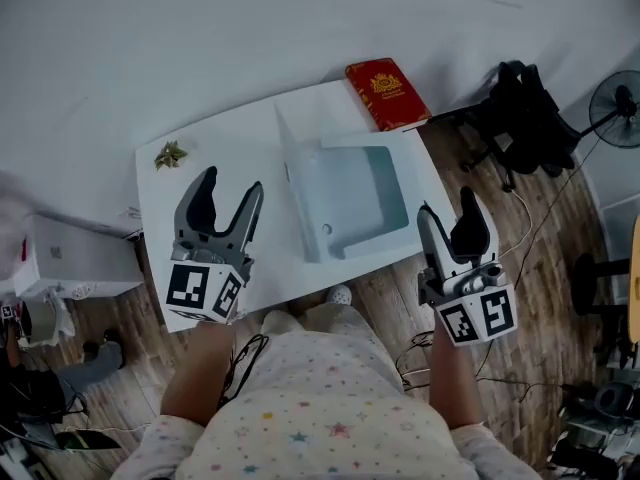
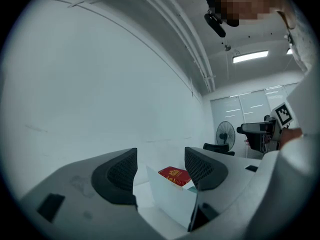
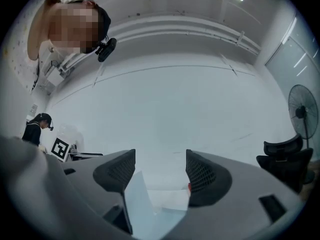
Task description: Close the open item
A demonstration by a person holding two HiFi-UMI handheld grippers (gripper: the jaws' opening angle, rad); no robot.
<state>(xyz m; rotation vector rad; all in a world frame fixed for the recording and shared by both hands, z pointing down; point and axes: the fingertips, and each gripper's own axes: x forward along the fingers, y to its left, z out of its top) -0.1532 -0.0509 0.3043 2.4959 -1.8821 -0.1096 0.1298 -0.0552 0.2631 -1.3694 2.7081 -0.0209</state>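
An open pale box (image 1: 345, 203) lies on the white table (image 1: 230, 158), its lid (image 1: 298, 183) standing up along its left side. In the left gripper view the lid (image 2: 170, 196) shows between the jaws, further off. The right gripper view also catches the raised lid (image 3: 137, 201). My left gripper (image 1: 232, 196) is open over the table left of the box, holding nothing. My right gripper (image 1: 447, 213) is open at the table's right edge, just right of the box, holding nothing.
A red book (image 1: 387, 93) lies at the table's far right corner, also seen as a red book (image 2: 175, 176) in the left gripper view. A small dried plant piece (image 1: 170, 154) sits far left. A black chair (image 1: 520, 118) and a fan (image 1: 617, 108) stand right.
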